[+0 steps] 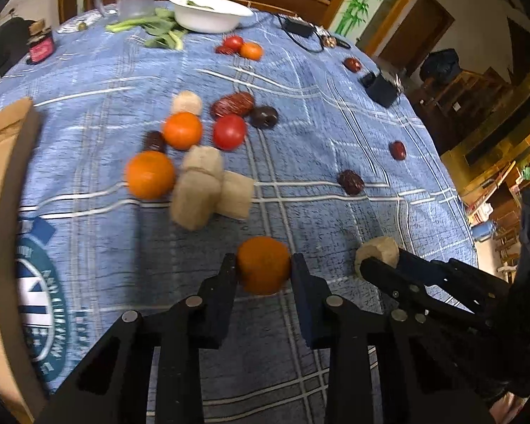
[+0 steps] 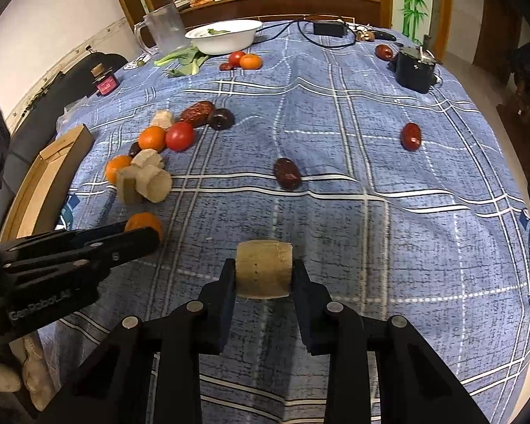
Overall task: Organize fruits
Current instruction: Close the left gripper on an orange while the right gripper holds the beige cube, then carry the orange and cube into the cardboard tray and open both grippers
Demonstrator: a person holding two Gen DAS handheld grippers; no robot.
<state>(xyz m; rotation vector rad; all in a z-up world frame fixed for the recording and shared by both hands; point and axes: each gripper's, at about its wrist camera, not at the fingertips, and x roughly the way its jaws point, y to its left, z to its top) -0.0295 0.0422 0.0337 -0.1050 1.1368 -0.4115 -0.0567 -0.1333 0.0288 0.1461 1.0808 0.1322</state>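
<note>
Only the left wrist view shows the left gripper (image 1: 264, 265) pinching an orange (image 1: 263, 265) on the blue cloth (image 1: 335, 134); only the right wrist view shows the right gripper (image 2: 264, 268) clamped on a beige chunk (image 2: 264, 269) — both nearly closed; a box (image 2: 53, 173) lies left, a fruit cluster (image 2: 166, 137) beyond, dates (image 2: 287, 174) rightward.

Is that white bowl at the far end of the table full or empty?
Nearly empty: the white bowl holds only a few green leaves; its inside is otherwise bare.
</note>
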